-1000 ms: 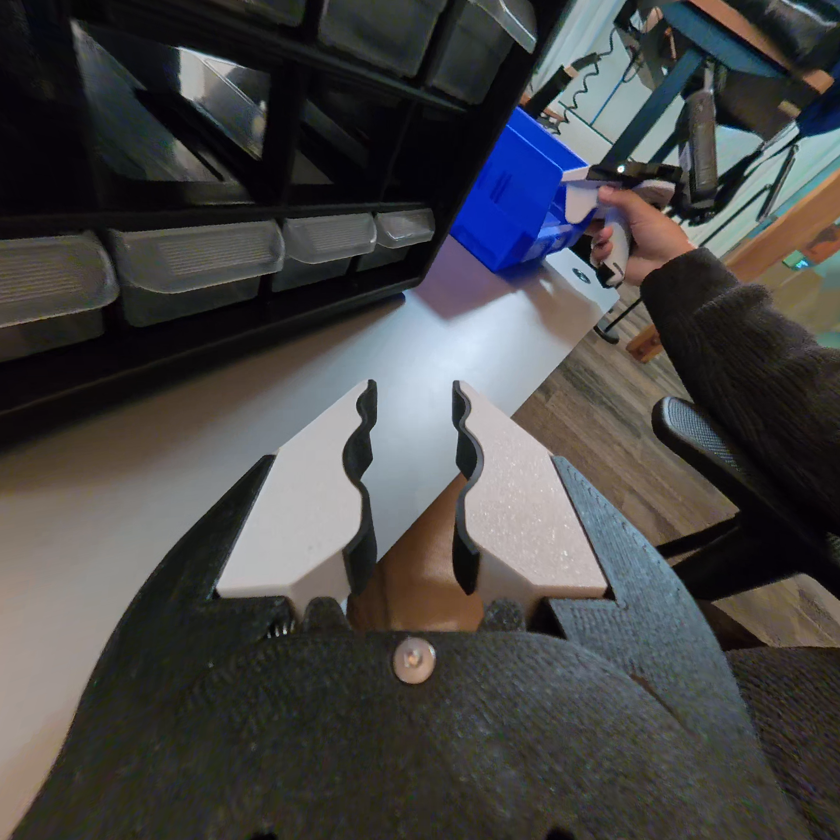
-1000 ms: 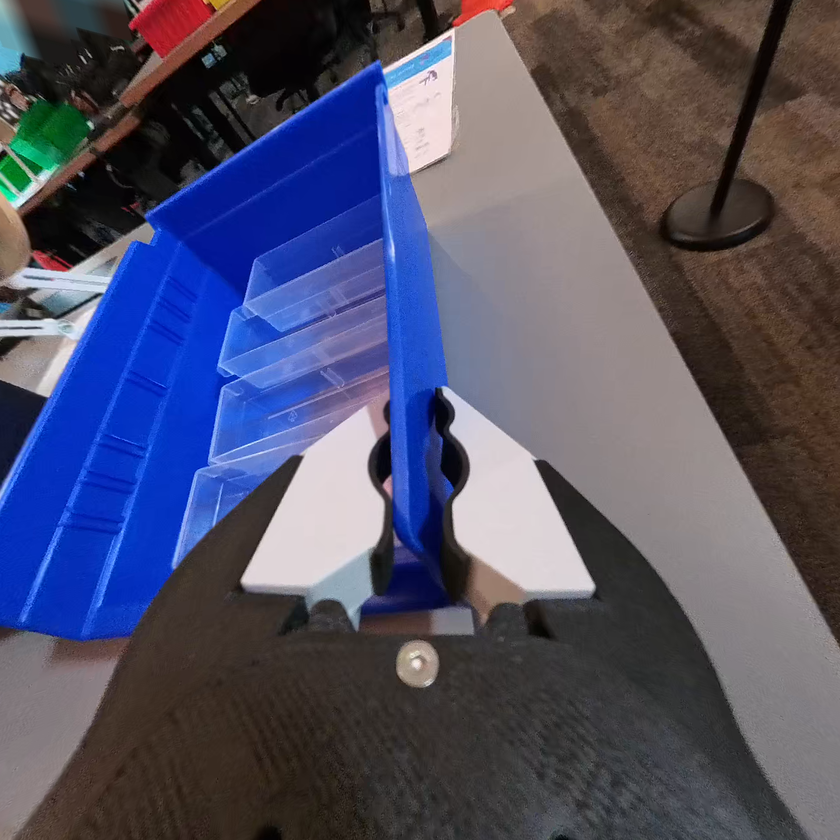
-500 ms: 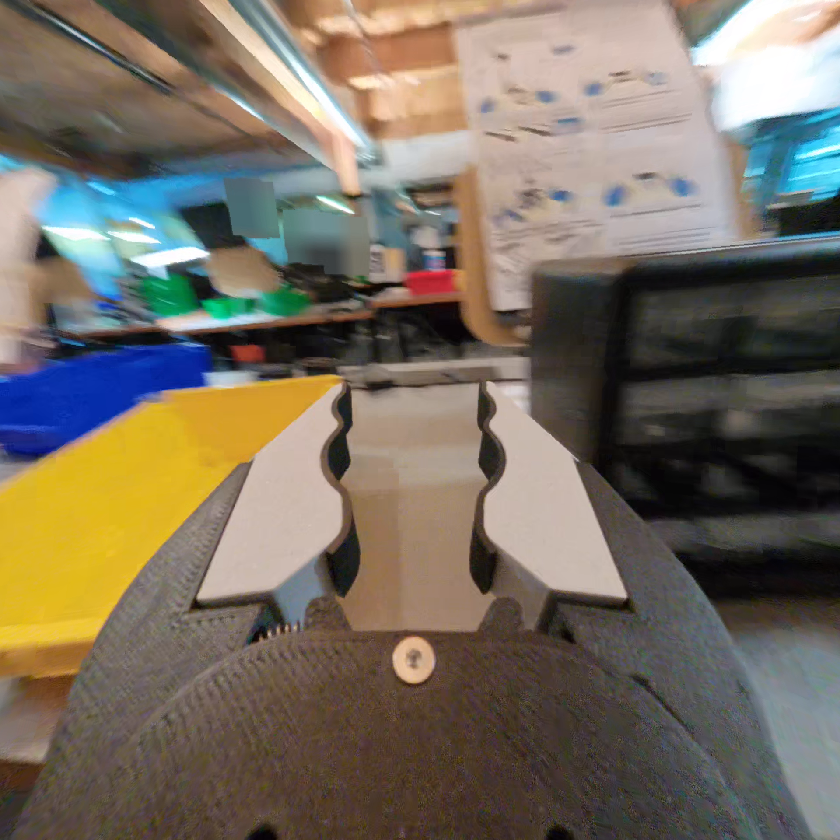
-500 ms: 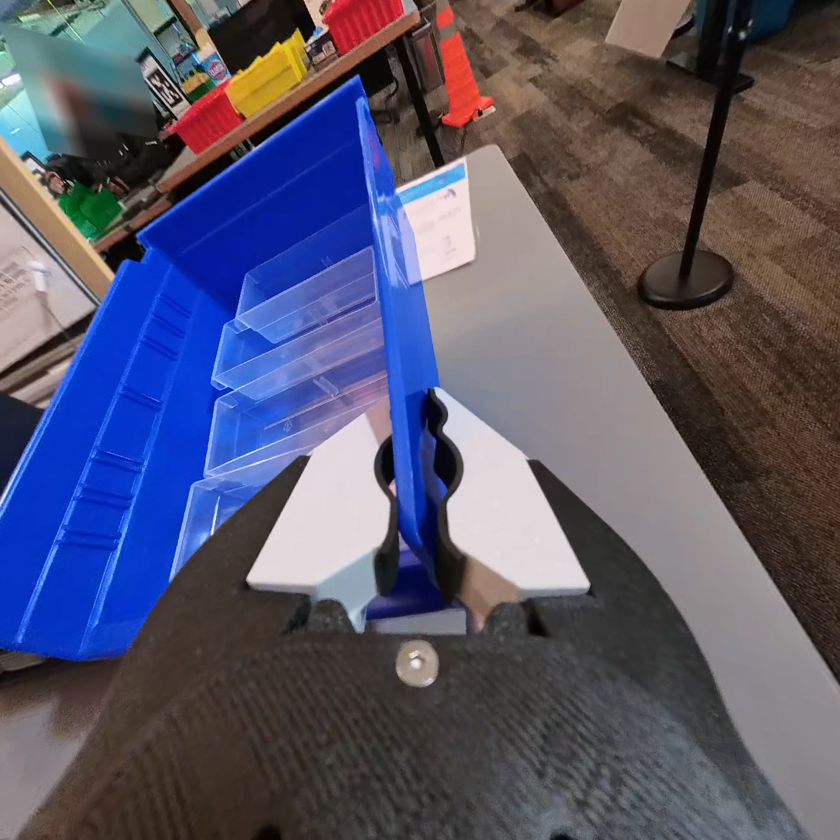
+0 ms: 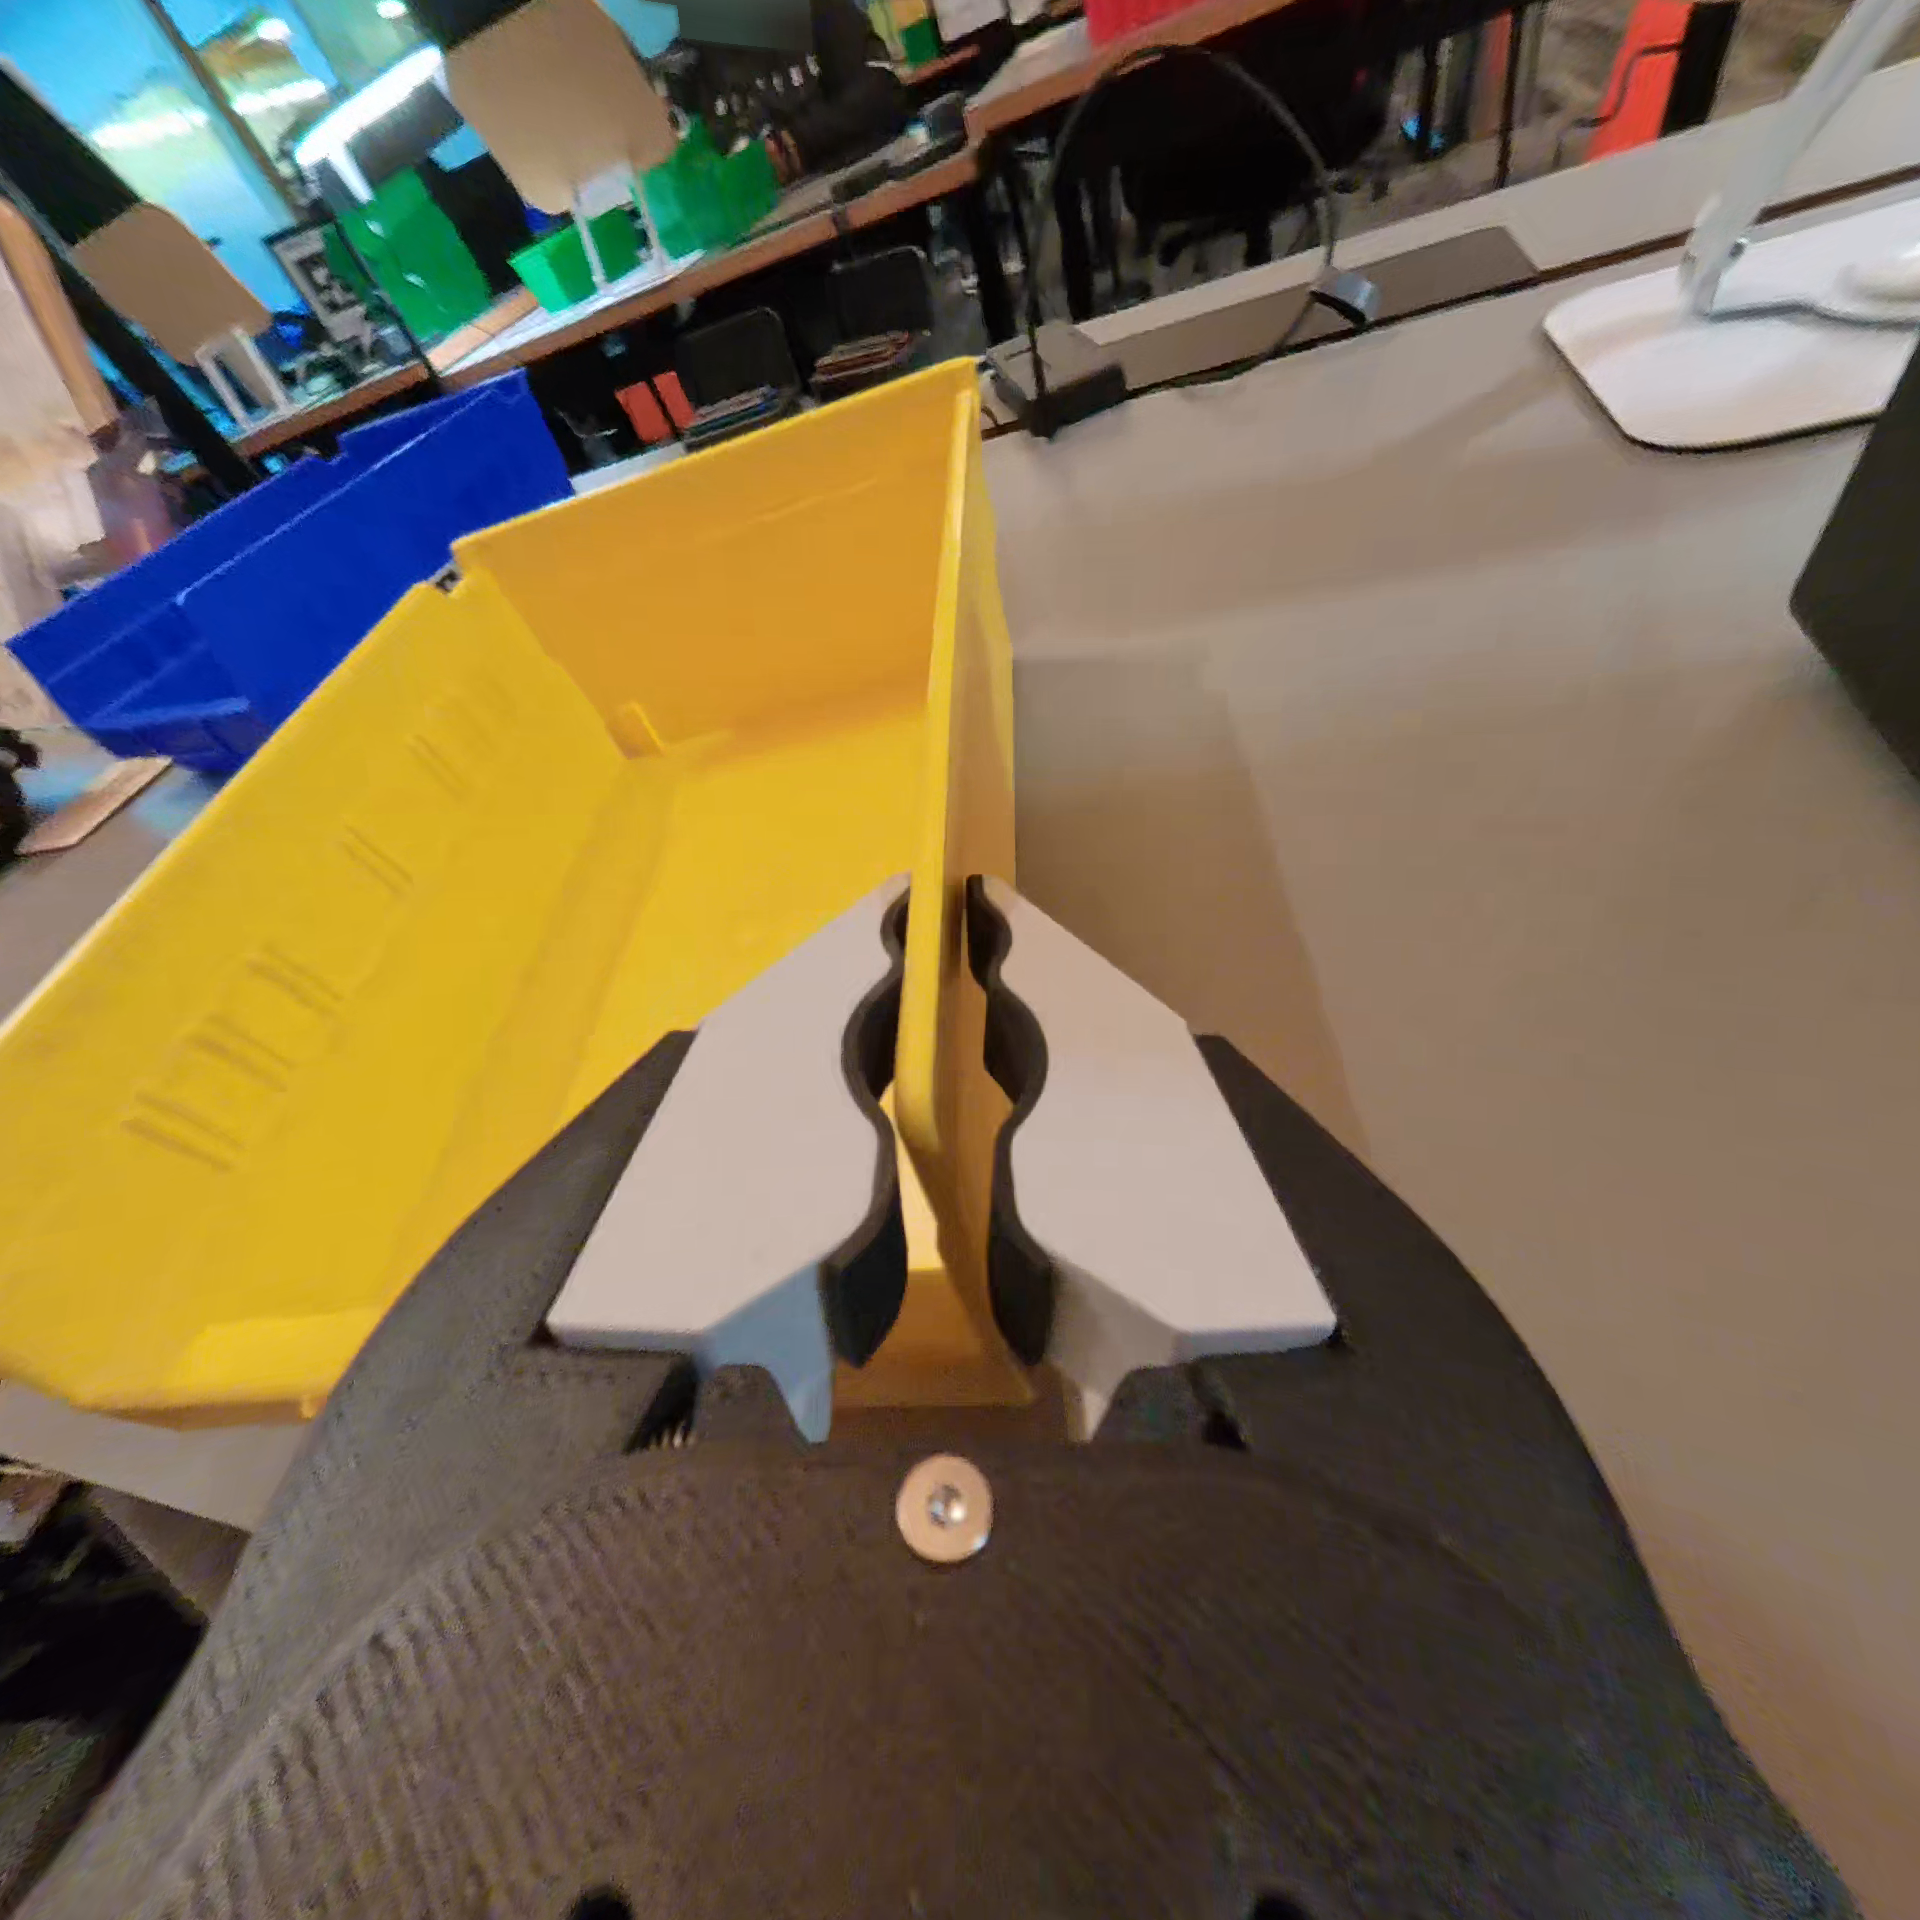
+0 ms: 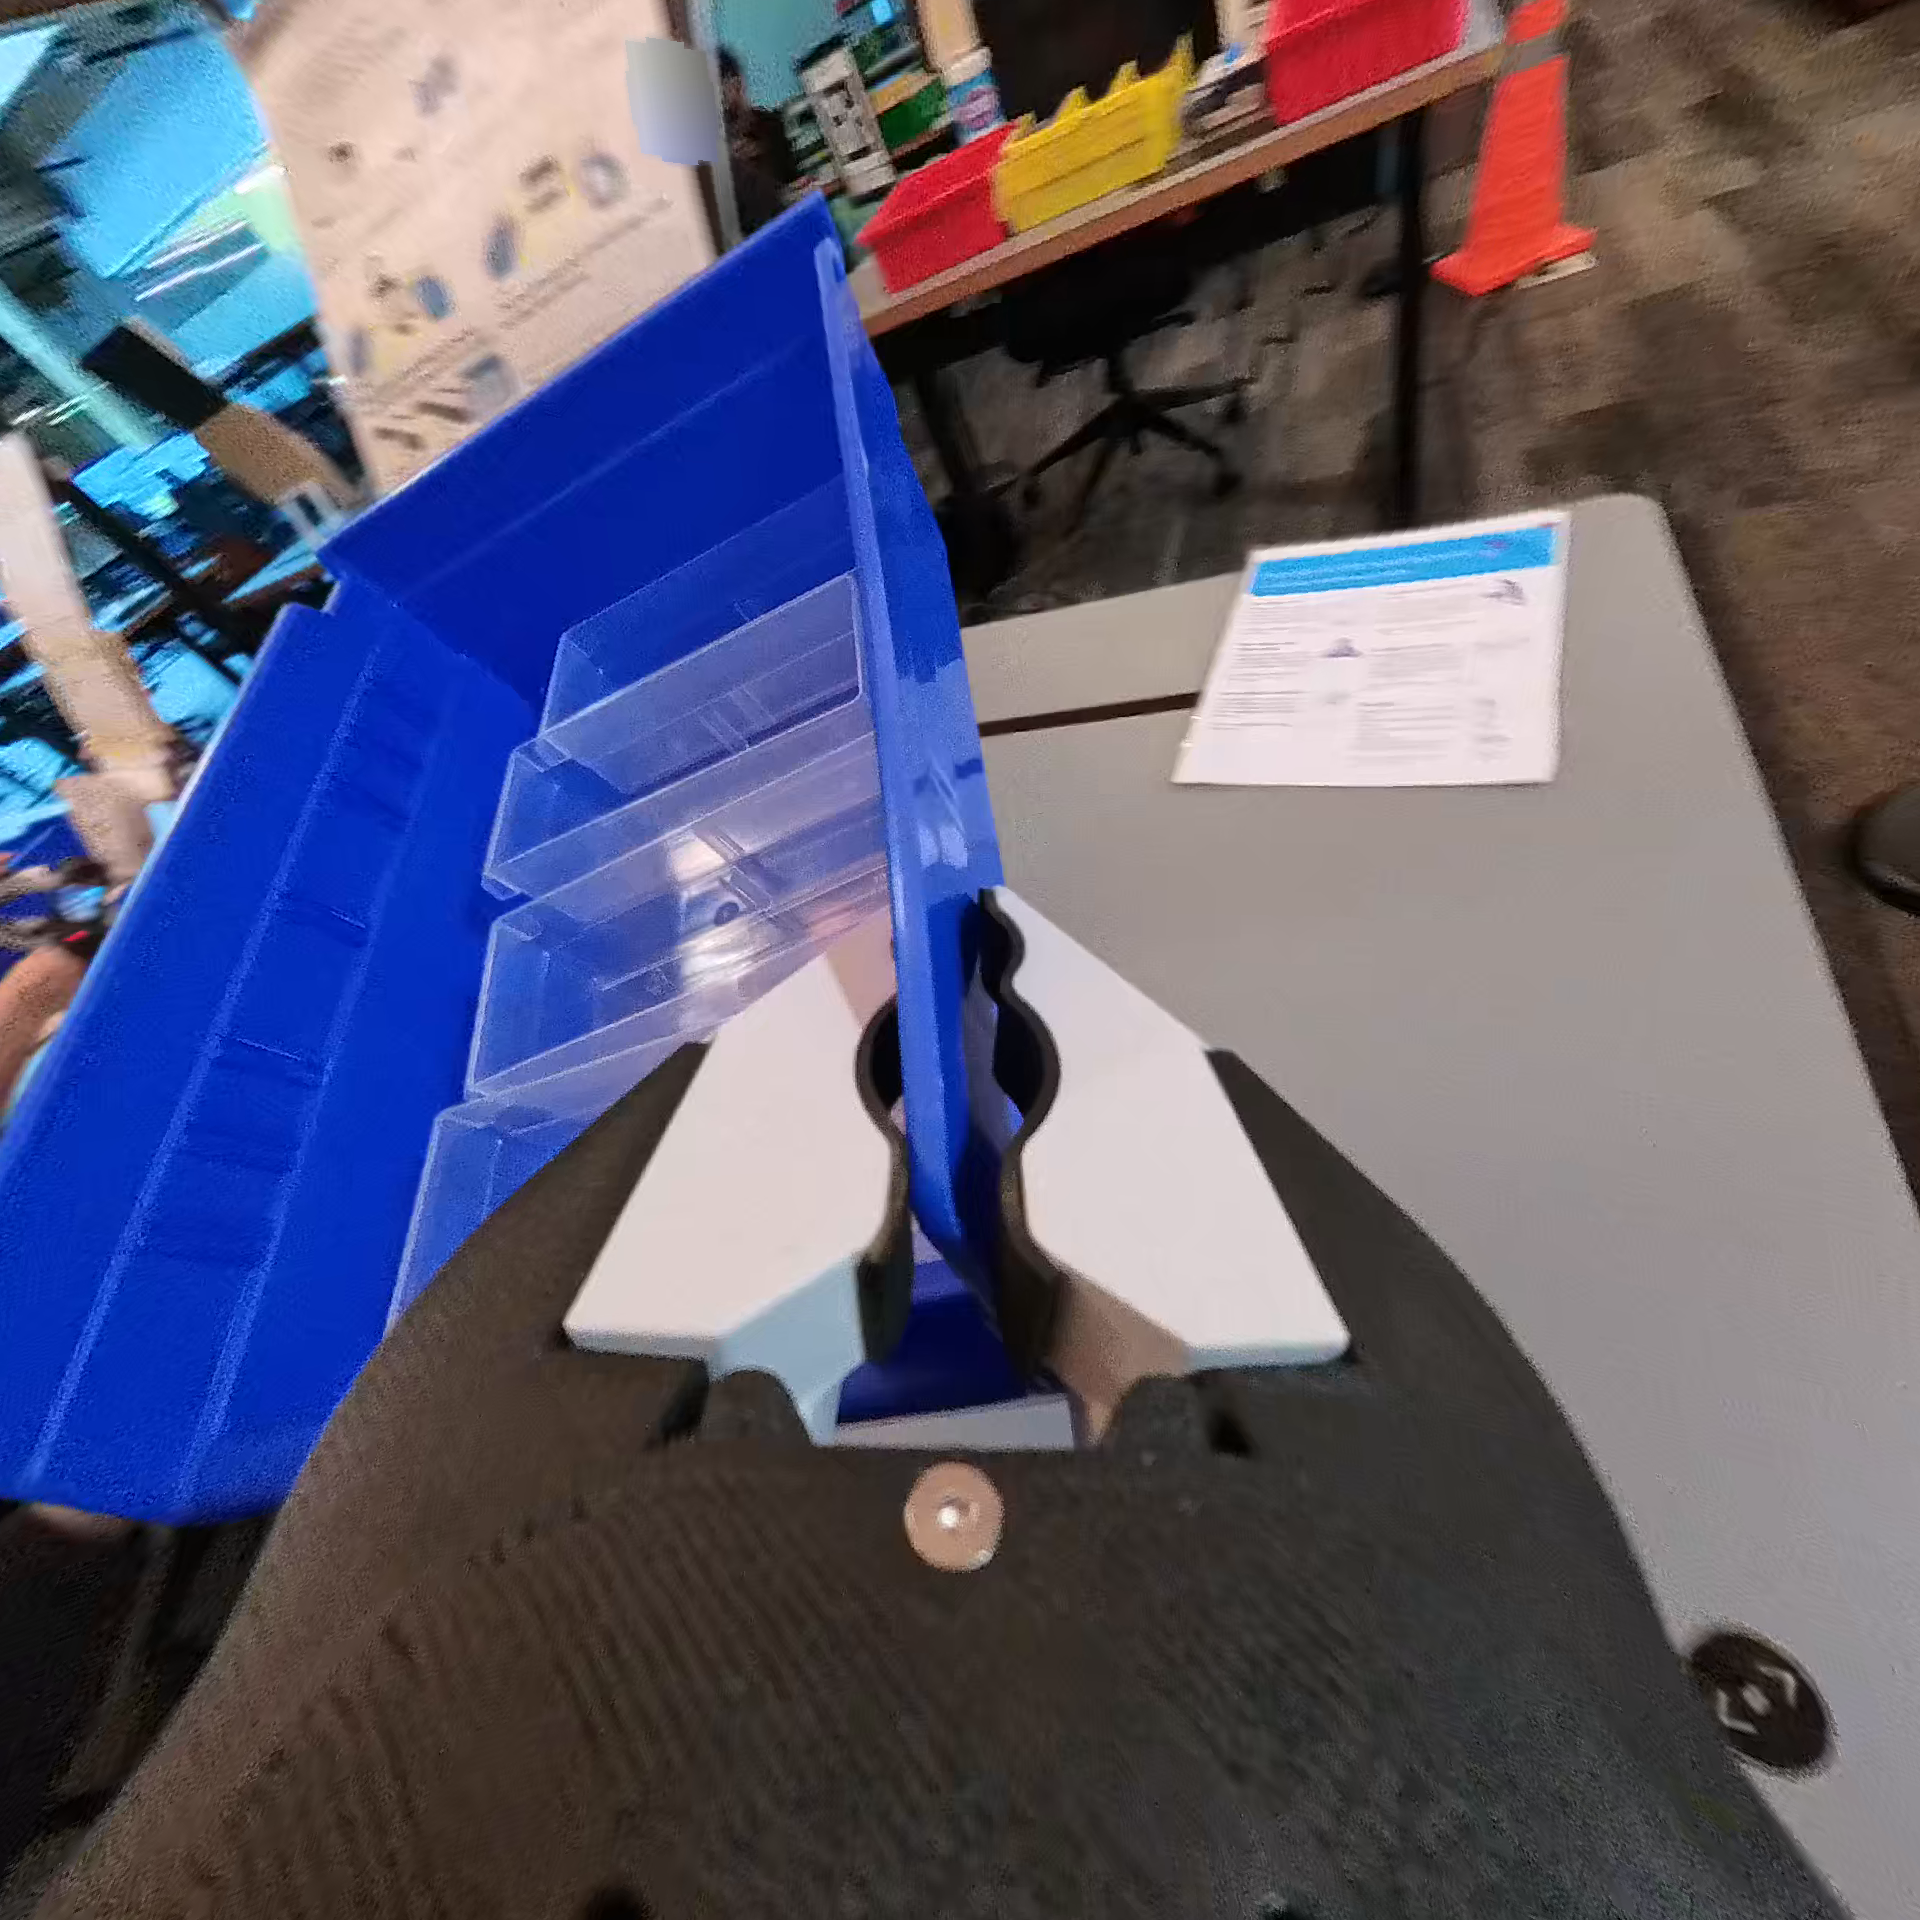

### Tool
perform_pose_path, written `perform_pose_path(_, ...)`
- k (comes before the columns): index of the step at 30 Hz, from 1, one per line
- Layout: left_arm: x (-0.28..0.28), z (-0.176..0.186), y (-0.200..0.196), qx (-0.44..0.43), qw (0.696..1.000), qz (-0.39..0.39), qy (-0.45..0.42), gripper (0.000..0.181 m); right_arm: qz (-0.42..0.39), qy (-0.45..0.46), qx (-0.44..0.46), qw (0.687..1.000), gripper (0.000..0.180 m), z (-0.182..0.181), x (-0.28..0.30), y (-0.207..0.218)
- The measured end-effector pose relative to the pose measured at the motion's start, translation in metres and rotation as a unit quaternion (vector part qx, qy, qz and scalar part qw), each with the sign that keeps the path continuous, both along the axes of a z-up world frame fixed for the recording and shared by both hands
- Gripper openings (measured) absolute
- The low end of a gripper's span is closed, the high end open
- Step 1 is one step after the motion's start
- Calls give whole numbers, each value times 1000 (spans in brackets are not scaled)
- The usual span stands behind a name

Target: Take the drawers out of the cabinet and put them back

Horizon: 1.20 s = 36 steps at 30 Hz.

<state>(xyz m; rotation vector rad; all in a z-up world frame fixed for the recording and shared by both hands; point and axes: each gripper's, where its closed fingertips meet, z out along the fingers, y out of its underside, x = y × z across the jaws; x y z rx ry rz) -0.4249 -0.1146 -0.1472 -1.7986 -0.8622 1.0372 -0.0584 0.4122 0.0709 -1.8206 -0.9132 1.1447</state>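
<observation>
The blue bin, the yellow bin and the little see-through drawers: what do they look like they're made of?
Blue bin: likely hard moulded plastic, glossy; its thin wall shows highlights and ribbed slots.
Yellow bin: seemingly the same plastic, a duller sheen, with moulded slots in its wall.
Drawers: clear rigid plastic, it appears; the blue shows through them and their edges catch the light.

The left gripper [image 5: 935, 914] has a black, ridged printed body and pale grey fingers [image 5: 748, 1164] with wavy black pads. A silver screw [image 5: 943, 1509] sits at its centre. The right gripper [image 6: 940, 935] looks alike.

Clear plastic drawers [image 6: 686, 790] lie in a row inside a blue bin [image 6: 312, 935]
</observation>
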Motion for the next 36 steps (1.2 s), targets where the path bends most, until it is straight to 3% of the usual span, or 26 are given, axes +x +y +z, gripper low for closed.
perform_pose_path(1, 0, -1, 2, -4, 1000, -9, -12, 3, 20, 0, 0, 1000, 5, 13, -6, -9)
perform_pose_path(5, -1, 23, -7, 10, 1000, -8, 5, 2, 80, -10, 19, 997, 6, 57, -37, -52)
perform_pose_path(9, -3, 62, -33, 45, 999, 15, 17, 1, 160, -36, 14, 986, 6, 65, -90, -113)
perform_pose_path(15, -7, 139, -128, 107, 989, 82, 62, 0, 268, -41, -1, 963, 5, 52, -202, -229)
perform_pose_path(20, 18, 200, -206, 111, 980, 126, 106, 0, 278, -32, -15, 960, 5, 31, -298, -325)
perform_pose_path(24, 35, 220, -230, 83, 978, 144, 123, 0, 247, -18, -15, 969, 5, 2, -356, -393)
perform_pose_path(28, 41, 224, -230, 82, 980, 149, 108, 0, 229, -33, -33, 972, 6, -51, -410, -441)
perform_pose_path(36, 30, 220, -208, 94, 983, 111, 112, 0, 125, -66, -49, 989, 6, -178, -455, -466)
